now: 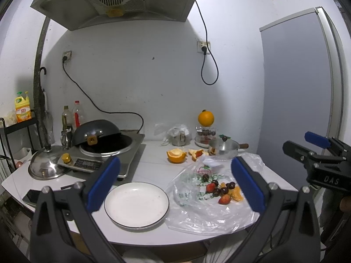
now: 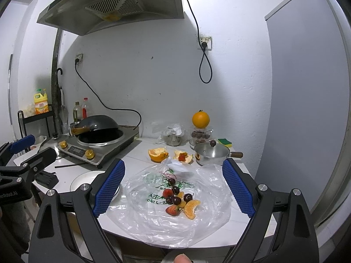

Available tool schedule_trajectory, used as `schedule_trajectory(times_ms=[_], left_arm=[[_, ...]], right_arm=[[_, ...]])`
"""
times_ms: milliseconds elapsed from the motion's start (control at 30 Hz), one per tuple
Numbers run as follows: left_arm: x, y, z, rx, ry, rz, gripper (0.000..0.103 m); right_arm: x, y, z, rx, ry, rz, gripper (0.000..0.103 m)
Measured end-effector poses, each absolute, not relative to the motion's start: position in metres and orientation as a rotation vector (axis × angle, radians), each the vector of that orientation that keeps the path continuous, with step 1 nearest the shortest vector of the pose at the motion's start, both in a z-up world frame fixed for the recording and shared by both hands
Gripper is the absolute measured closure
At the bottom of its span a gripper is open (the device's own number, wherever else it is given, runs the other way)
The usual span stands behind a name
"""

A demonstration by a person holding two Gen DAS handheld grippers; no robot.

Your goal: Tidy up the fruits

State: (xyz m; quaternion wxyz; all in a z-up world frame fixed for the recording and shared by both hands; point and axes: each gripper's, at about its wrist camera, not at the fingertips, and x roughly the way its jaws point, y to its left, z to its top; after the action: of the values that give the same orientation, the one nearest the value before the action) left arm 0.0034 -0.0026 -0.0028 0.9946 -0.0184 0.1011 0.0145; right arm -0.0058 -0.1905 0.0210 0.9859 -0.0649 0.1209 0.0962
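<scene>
Currently both grippers hover above the surface (image 1: 153, 166), jaws spread wide and empty: left gripper (image 1: 175, 186) framing the white plate (image 1: 136, 205), right gripper (image 2: 174, 188) framing the fruit pile. Fruit sits on a flattened plastic bag (image 2: 208, 199): dark cherries (image 2: 176, 200), two strawberries (image 2: 172, 210), and orange segments (image 2: 190, 208), all touching or tangled by stems. Plate lies just beside the bag, at its 9 o'clock. My judgement: first pick is pending, likely the near strawberry or the segment at the pile's 6 o'clock, since they sit clear of the cherries. I should come down steeply, close gently (soft fruit bruises), and keep the pads off the film, which could lift with the fruit. Edges: bag overhangs the surface's near rim, so dragging risks spilling the pile. Open room: clear lane bag-to-plate; at 12 o'clock peeled orange halves (image 2: 158, 152) and a small lidded saucepan (image 2: 211, 153) crowd the back; the induction cooker (image 2: 98, 149) blocks 10 o'clock. Left gripper should stay clear of that lane.
</scene>
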Motion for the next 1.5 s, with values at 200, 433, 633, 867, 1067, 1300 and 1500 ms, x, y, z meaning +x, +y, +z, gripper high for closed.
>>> schedule_trajectory(times_ms=[200, 433, 633, 867, 1067, 1300, 1500], left_arm=[[0.0042, -0.0047, -0.0022, -0.034, 0.202, 0.025, 0.001], [0.0057, -0.0060, -0.0012, -0.034, 0.205, 0.021, 0.001], [0.0056, -0.0061, -0.0015, -0.034, 0.204, 0.022, 0.001], [0.0053, -0.0066, -0.0019, -0.034, 0.202, 0.023, 0.001], [0.0051, -0.0061, -0.0017, -0.035, 0.203, 0.022, 0.001], [0.0053, -0.0058, -0.0016, -0.037, 0.203, 0.023, 0.001], [0.0061, -0.0057, -0.0013, -0.037, 0.202, 0.023, 0.001]], right_arm=[[-0.0055, -0.1913, 0.0203, -0.131, 0.243, 0.194, 0.011], [-0.0063, -0.1916, 0.0210, -0.129, 0.245, 0.193, 0.011], [-0.0066, -0.1916, 0.0212, -0.127, 0.245, 0.192, 0.011], [-0.0064, -0.1917, 0.0216, -0.126, 0.244, 0.193, 0.011], [-0.0068, -0.1917, 0.0221, -0.125, 0.245, 0.192, 0.011], [-0.0064, -0.1915, 0.0217, -0.126, 0.248, 0.192, 0.011], [-0.0068, -0.1907, 0.0223, -0.127, 0.249, 0.191, 0.011]])
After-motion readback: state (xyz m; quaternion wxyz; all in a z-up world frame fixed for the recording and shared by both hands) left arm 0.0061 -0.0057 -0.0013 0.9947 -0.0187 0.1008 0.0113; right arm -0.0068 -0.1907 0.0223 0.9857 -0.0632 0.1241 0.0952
